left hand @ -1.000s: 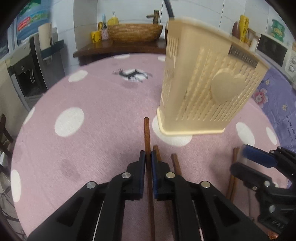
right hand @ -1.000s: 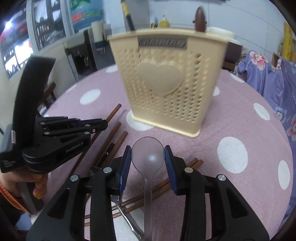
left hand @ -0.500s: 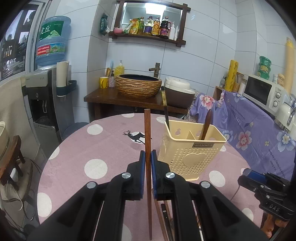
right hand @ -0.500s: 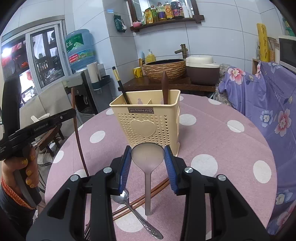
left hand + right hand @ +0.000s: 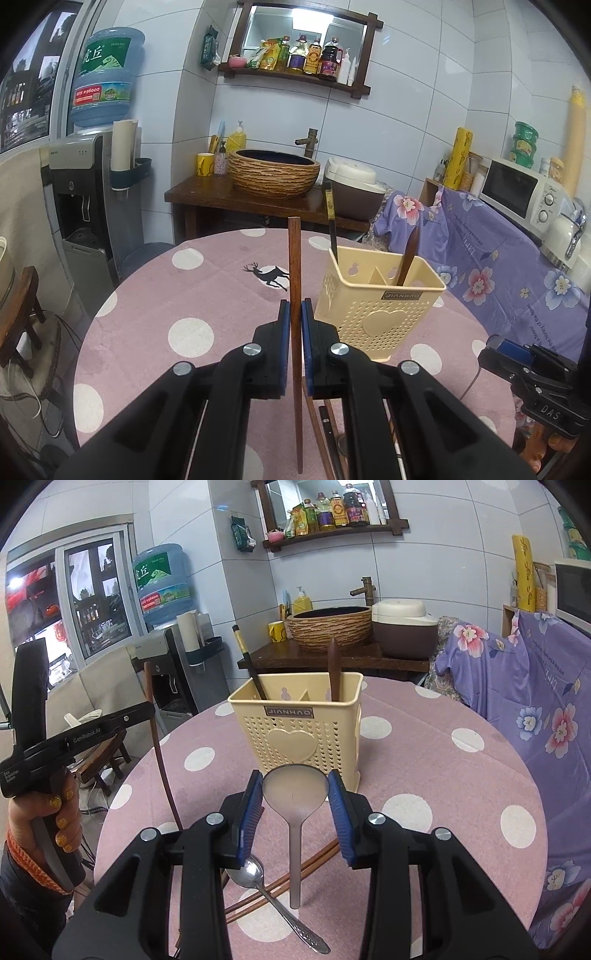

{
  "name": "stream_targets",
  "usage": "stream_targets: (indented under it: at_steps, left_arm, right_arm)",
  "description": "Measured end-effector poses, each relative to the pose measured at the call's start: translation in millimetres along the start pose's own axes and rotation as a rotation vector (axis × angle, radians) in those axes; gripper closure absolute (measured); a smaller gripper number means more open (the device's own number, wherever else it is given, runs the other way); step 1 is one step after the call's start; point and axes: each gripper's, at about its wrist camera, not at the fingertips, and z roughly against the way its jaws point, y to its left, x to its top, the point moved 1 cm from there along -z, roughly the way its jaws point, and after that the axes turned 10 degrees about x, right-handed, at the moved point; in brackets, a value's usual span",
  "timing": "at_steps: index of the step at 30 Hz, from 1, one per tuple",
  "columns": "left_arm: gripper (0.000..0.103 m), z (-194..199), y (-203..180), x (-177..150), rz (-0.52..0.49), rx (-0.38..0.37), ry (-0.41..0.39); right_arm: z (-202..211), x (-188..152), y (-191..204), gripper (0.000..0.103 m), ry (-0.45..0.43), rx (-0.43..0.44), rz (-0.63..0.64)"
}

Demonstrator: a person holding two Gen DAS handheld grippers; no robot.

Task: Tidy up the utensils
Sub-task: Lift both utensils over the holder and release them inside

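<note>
- Holding a brown wooden chopstick [image 5: 294,280] upright, my left gripper [image 5: 295,325] has its blue pads clamped tight on the stick's middle, with both ends poking clear above and below the pads.
- My right gripper [image 5: 295,794] is closed on the round bowl of a translucent plastic spoon [image 5: 295,794]; its handle hangs straight down, free of the table.
- I see the cream perforated utensil holder [image 5: 376,317] standing upright on the pink polka-dot tablecloth [image 5: 192,295], just beyond both grippers.
- The holder has inner dividers. A dark chopstick with a gold band [image 5: 248,661] leans in the left compartment as the right wrist view shows it, and a dark brown wooden utensil [image 5: 334,668] stands in the right compartment. Whether it is a spoon I cannot tell, since its lower end is hidden inside.
- On the cloth below my right gripper lies a metal spoon [image 5: 271,897], its handle crossing over a pair of brown chopsticks [image 5: 295,873].
- More chopsticks [image 5: 325,435] lie on the cloth under my left gripper, partly hidden by its fingers.
- In the right wrist view a hand [image 5: 40,823] grips the left tool's handle at the frame's left edge.
</note>
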Motion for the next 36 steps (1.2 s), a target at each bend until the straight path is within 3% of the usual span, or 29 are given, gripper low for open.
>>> stream_targets:
  at_steps: [5,10,15,17,21,30,36]
  left_arm:
    - [0.096,16.2,4.4,31.6,0.024,-0.052,-0.030]
    - [0.096,47.5,-7.3,96.8,0.049,-0.104,-0.163]
    - [0.096,50.5,-34.5,147.4,0.084,-0.073,-0.302]
    - [0.096,36.2,-45.5,154.9,0.104,-0.065,-0.317]
    - [0.096,3.8,-60.7,147.2,0.109,-0.052,-0.316]
    - [0.096,-52.0,-67.5,79.7,0.068,-0.022,-0.183]
    - [0.096,-71.8,-63.1,55.9,0.057,-0.004,-0.117]
  right_arm:
    - [10.5,34.7,6.7,0.066,-0.054,0.016,0.009]
    - [22.8,99.9,24.4,0.066,-0.187,-0.031,0.081]
    - [13.6,151.1,27.6,0.066,-0.271,-0.106,0.105]
    - [2.8,160.0,22.3,0.066,-0.275,-0.142,0.111]
    - [-27.1,152.9,2.4,0.066,-0.243,-0.174,0.074]
    - [-68.0,102.9,-24.3,0.066,-0.137,-0.189,0.021]
    - [-84.4,80.5,-28.6,0.066,-0.090,-0.197,0.030]
